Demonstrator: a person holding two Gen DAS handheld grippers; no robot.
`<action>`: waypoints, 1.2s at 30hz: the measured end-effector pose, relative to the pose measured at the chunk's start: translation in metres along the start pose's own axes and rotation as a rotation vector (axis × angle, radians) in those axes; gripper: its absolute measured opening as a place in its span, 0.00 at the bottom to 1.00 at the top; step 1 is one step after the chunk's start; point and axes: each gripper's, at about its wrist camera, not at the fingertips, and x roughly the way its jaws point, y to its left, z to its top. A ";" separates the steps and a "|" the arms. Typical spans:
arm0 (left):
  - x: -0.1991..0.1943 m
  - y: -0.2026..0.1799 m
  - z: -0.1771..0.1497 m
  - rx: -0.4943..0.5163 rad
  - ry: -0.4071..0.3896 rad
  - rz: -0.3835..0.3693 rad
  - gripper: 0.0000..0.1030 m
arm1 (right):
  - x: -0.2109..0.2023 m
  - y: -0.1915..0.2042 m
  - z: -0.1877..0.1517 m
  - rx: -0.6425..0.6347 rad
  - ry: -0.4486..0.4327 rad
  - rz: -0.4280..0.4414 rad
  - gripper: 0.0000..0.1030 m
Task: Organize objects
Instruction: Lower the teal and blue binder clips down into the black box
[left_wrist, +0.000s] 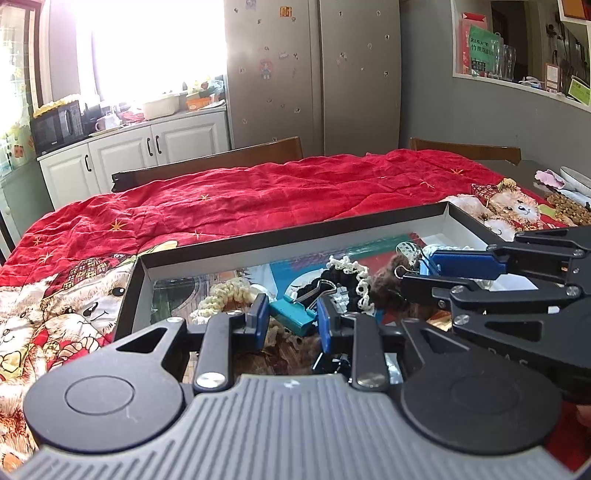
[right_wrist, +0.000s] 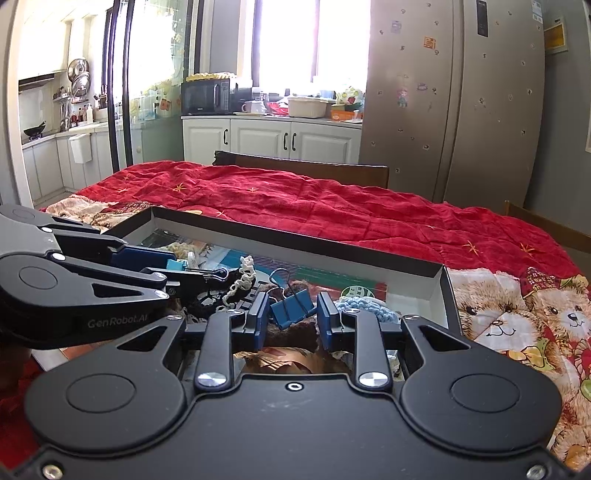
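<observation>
A shallow black-rimmed box (left_wrist: 280, 236) lies on the red quilted table and holds crochet pieces and binder clips. My left gripper (left_wrist: 291, 321) reaches into it with its blue pads on either side of a teal binder clip (left_wrist: 293, 314); whether they press on it is unclear. My right gripper (right_wrist: 291, 317) also reaches into the box (right_wrist: 295, 242), jaws part open around a blue binder clip (right_wrist: 291, 306) with gaps on both sides. Each gripper shows in the other's view: the right one (left_wrist: 436, 266), the left one (right_wrist: 173, 269).
Cream and black crochet pieces (left_wrist: 354, 277) and a light blue crochet piece (right_wrist: 365, 306) fill the box. The red teddy-bear quilt (left_wrist: 258, 192) covers the table. Wooden chairs (left_wrist: 221, 162) stand behind it, with a fridge (left_wrist: 314, 74) and white cabinets (left_wrist: 147, 147) beyond.
</observation>
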 end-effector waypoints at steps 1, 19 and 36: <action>0.000 0.000 0.000 0.000 0.001 0.001 0.33 | 0.000 0.000 0.000 -0.003 0.001 0.000 0.26; -0.001 -0.002 0.000 0.009 -0.002 0.012 0.51 | 0.002 0.001 -0.001 -0.009 -0.002 0.002 0.32; -0.020 -0.002 0.006 -0.029 -0.043 0.043 0.63 | -0.015 -0.002 0.003 0.024 -0.023 0.029 0.38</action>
